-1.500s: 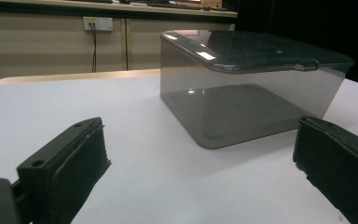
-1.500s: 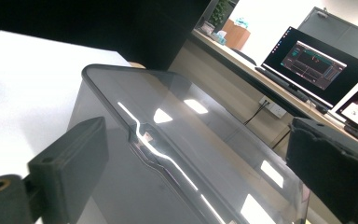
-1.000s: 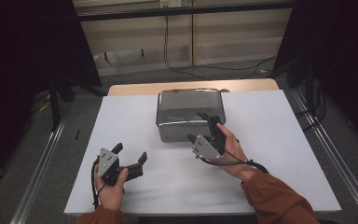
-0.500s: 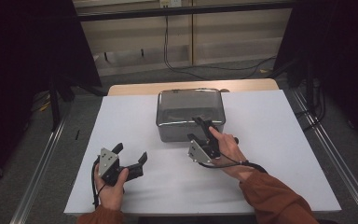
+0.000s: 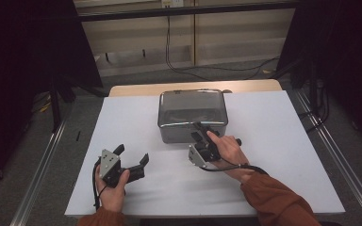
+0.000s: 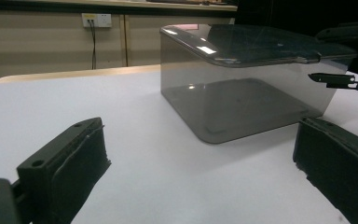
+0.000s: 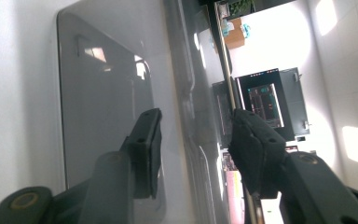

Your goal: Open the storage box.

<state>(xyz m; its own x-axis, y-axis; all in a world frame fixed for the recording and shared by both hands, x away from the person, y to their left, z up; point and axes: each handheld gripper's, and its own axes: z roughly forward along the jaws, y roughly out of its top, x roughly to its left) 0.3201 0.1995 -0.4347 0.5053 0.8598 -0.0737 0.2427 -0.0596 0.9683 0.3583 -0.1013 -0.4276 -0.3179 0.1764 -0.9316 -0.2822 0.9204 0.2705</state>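
Surface: a white table [image 5: 122,122] is set before a dim room with dark floor.
Container: a smoky translucent box [image 5: 192,115] with a lid [image 6: 261,44] is seen at the table's far middle; nothing can be made out inside.
Right gripper [image 5: 201,133]: turned sideways at the box's near right corner, jaws parted, the lid's rim lying between them.
Left gripper [image 5: 132,157]: rested on the table well apart from the box, jaws spread wide, nothing held.
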